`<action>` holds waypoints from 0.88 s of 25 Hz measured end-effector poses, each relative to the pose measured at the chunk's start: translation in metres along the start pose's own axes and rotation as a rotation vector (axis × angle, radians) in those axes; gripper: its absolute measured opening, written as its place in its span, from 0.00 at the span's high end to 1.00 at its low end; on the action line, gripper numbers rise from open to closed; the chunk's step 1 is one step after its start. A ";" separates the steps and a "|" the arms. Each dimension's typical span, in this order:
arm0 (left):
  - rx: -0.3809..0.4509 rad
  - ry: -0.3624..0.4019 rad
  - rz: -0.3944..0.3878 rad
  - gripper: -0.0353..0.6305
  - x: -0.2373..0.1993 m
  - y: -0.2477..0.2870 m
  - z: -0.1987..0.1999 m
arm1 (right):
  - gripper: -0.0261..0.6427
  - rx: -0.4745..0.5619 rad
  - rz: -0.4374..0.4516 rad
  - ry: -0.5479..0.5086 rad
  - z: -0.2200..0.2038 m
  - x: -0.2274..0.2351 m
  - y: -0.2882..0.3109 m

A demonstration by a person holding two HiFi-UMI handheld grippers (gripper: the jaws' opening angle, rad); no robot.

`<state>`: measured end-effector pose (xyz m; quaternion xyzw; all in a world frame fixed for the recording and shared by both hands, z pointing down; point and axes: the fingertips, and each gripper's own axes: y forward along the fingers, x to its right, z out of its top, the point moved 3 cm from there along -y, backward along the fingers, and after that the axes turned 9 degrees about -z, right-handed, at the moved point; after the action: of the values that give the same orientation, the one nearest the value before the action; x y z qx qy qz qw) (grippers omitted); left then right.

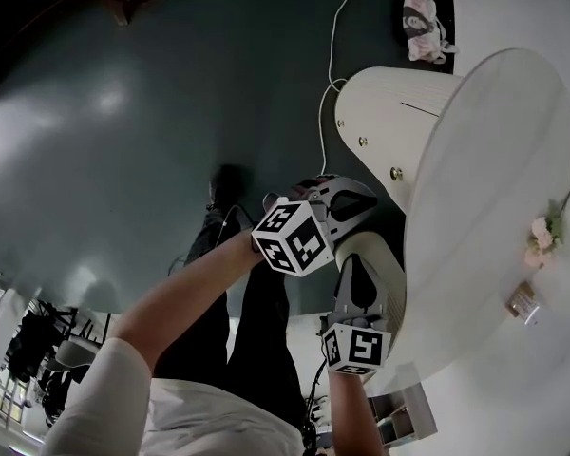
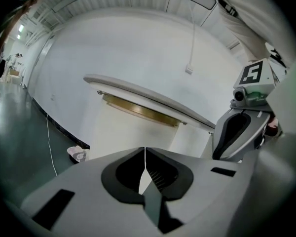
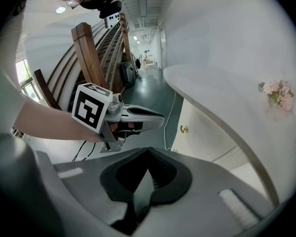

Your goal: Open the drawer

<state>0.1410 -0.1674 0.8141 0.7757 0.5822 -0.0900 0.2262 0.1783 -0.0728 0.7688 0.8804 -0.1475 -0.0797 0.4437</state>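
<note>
1. drawer (image 1: 404, 112): curved cream front under the rim of the white half-round tabletop (image 1: 494, 160). it looks fully closed, front flush. small brass knobs run along it. the knob (image 1: 396, 173) nearest the grippers is the obvious target.
2. left hand-held gripper (image 2: 145, 150): jaws pressed together, nothing between them. it's aimed at the drawer front from below the tabletop edge and isn't touching it.
3. right hand-held gripper (image 3: 148, 151): jaws also together and empty. it sits just beside the left one, near the tabletop edge. in its own view the knob shows ahead and to the right, well apart from the tips.
4. my read: this is the approach, and the opening itself hasn't started. neither gripper is in contact with a knob.
5. to do it well, use one gripper only and spread its jaws before it reaches the knob. centre the knob between the pads, then close behind the knob head so it can't slide off.
6. pull straight out, square to the front at that knob. the front is curved, so an off-axis pull will probably bind it.
7. can't tell from these views which knobs belong to which drawer, so check the seams first.
8. risks: the knob is small and round and slips easily. keep the idle gripper out of the drawer's path. pull smoothly, because a jerk could shake the flowers (image 1: 544, 236) on the tabletop.
</note>
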 end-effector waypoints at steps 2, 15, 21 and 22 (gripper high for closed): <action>0.001 -0.017 -0.006 0.93 -0.004 0.007 -0.009 | 0.94 0.004 -0.003 -0.005 -0.008 0.000 0.005; 0.032 -0.045 -0.030 0.80 -0.031 0.055 -0.025 | 0.94 0.021 -0.033 0.011 -0.036 0.001 0.040; 0.029 -0.068 -0.031 0.75 -0.042 0.071 -0.032 | 0.94 0.006 -0.011 0.035 -0.047 -0.008 0.049; 0.035 -0.072 -0.029 0.75 -0.044 0.073 -0.033 | 0.94 0.006 -0.011 0.038 -0.048 -0.008 0.049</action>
<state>0.1923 -0.2060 0.8786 0.7674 0.5831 -0.1311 0.2321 0.1749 -0.0617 0.8372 0.8838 -0.1346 -0.0646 0.4434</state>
